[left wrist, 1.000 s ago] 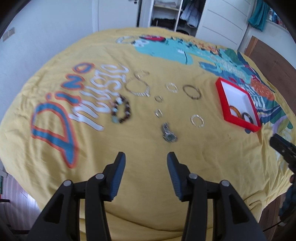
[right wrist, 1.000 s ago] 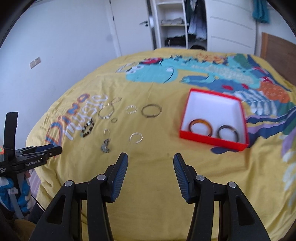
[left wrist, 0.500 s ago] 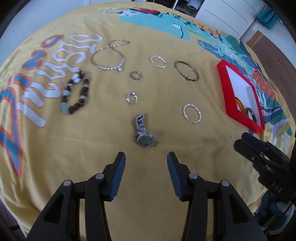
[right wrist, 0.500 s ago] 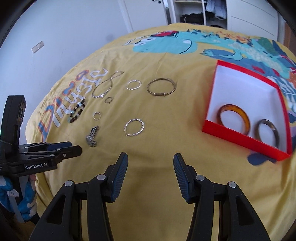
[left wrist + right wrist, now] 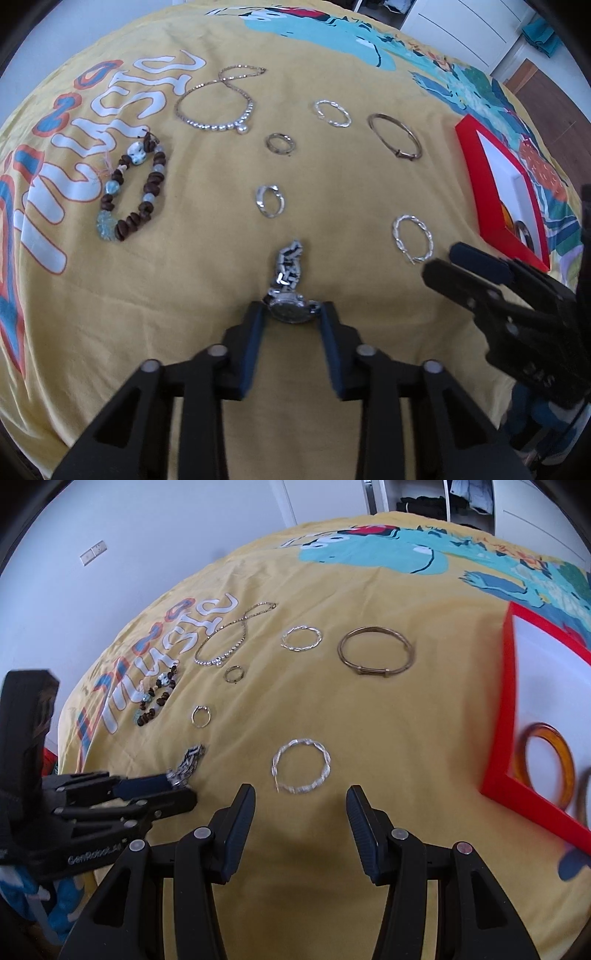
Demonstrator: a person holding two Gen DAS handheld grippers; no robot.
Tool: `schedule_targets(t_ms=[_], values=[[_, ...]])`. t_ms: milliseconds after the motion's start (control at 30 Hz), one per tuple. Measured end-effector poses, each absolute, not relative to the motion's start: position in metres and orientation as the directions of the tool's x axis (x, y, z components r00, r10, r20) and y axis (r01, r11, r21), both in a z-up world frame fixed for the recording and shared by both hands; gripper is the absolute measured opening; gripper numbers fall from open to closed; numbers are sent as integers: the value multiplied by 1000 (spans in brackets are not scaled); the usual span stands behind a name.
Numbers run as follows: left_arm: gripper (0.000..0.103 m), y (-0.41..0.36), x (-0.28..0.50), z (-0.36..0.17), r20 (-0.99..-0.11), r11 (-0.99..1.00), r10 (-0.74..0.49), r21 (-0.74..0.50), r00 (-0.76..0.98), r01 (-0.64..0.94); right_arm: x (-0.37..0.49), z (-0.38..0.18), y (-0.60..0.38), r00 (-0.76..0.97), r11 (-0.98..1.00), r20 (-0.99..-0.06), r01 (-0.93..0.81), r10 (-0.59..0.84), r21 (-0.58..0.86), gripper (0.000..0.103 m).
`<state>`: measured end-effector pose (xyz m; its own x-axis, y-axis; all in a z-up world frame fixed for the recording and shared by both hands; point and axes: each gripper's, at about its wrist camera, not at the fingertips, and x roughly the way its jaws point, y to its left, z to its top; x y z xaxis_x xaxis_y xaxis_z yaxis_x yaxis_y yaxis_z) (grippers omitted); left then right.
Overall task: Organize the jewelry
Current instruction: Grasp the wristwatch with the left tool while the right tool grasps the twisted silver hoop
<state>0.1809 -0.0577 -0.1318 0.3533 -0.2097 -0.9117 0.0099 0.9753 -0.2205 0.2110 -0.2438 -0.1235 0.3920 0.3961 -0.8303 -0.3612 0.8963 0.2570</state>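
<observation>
A silver watch (image 5: 290,312) lies on the yellow bed cover (image 5: 166,295), its strap (image 5: 192,758) stretched away from me. My left gripper (image 5: 292,312) is down at the cover with its jaws closing; the blue pads touch both sides of the watch face. It also shows at the left of the right wrist view, the left gripper (image 5: 181,788) over the watch. My right gripper (image 5: 301,794) is open and empty, just short of a twisted silver hoop (image 5: 327,760). A red box (image 5: 508,701) at the right holds an amber bangle (image 5: 546,728) and a dark one.
On the cover lie a beaded bracelet (image 5: 149,192), a pearl necklace (image 5: 210,125), two small rings (image 5: 280,144), a second twisted hoop (image 5: 332,112) and a bronze bangle (image 5: 400,153). The bed's edge runs just below both grippers. A white wall and wardrobe stand behind.
Both grippers came down and forward toward the cover. The left jaws narrowed around the watch face. The right gripper neared the twisted hoop, its jaws unchanged.
</observation>
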Motion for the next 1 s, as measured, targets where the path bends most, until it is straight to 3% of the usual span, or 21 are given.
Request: schedule_targets(t_ms=[167,400,1000], values=[[26,-55,182,-131,-907,971,-231,-237,353,26,227,-135,-232,372,899,-844,-357,386,254,51],[26,-51,178,-125,-901,970,-239,-238,362,48,234,-144,-222,364,907,-857,-348,364,238,39],[25,-40,142,-72,-857,966,-256,-244,447,85,186,-96,-220,416,913,-836,-344,358,219,38]])
